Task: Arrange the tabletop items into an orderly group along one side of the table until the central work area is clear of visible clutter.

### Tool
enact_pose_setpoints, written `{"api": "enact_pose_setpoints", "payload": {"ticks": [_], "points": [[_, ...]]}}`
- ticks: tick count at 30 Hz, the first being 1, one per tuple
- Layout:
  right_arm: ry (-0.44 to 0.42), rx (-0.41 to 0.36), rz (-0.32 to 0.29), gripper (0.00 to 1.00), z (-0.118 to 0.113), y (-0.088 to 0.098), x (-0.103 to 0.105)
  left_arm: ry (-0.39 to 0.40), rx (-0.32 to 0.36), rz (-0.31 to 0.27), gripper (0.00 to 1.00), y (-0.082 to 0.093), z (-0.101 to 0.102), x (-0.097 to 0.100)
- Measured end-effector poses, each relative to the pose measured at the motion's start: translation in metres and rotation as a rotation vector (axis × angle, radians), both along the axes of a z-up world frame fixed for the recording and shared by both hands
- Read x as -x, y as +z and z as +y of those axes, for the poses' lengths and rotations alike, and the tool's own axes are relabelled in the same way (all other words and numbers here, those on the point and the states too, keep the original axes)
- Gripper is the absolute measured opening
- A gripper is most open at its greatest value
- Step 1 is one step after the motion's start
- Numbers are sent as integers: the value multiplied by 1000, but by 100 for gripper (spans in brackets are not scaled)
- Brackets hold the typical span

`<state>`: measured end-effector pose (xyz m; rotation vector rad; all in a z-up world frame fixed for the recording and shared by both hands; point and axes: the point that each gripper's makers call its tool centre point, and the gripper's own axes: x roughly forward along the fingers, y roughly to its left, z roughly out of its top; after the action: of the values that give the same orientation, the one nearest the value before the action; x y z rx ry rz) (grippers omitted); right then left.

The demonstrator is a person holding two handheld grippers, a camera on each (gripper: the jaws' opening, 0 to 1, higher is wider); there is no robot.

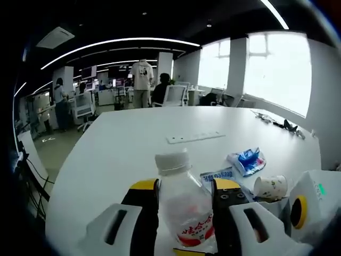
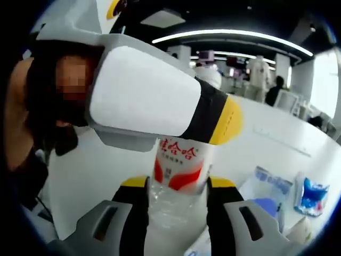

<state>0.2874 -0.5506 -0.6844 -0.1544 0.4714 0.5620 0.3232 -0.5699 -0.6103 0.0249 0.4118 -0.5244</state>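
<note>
Gripping one clear bottle (image 1: pixel 184 205) from both sides, the left claw (image 1: pixel 185 193) and right claw (image 2: pixel 176 193) hold it above the white bench (image 1: pixel 122 149), near a paper cup (image 1: pixel 270 186).

clear bottle (image 1: pixel 184 205) red-labelled, blue wrapper (image 1: pixel 248 160), white table (image 1: pixel 117 154)

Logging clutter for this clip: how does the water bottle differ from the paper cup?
The water bottle stands upright between the left gripper jaws; the paper cup lies tipped on its side on the table, ungripped. The water bottle is clear plastic with a red label and a white cap; the paper cup is opaque white, lidless, with small printed marks. The water bottle looks taller. Both are drink containers.
</note>
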Motion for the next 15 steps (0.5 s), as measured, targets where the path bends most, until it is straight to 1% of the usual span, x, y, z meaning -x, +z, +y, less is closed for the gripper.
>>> {"api": "enact_pose_setpoints", "payload": {"ticks": [1,2,3,5,8,9,11,15], "points": [[-1,-2,1,38,-1,0,-1,-2,7,-1,35,2,-1,1],[-9,-16,16,38,-1,-2,-2,-8,53,4,32,7,-5,2],[-10,-17,12,38,-2,-2,-4,-6,28,0,31,7,-5,1],[-12,-15,-5,37,-2,0,-6,-11,18,-12,30,8,-6,1],[-12,-13,-14,37,-3,1,-8,-12,32,-10,29,8,-3,-6],[-7,0,-31,37,-3,1,-10,-12,37,-9,29,8,-3,-7],[3,6,-44,37,-2,0,-13,-8,42,-9,29,8,-1,-10],[30,29,-90,37,1,-3,-22,5,49,-14,28,3,6,-21]]}}
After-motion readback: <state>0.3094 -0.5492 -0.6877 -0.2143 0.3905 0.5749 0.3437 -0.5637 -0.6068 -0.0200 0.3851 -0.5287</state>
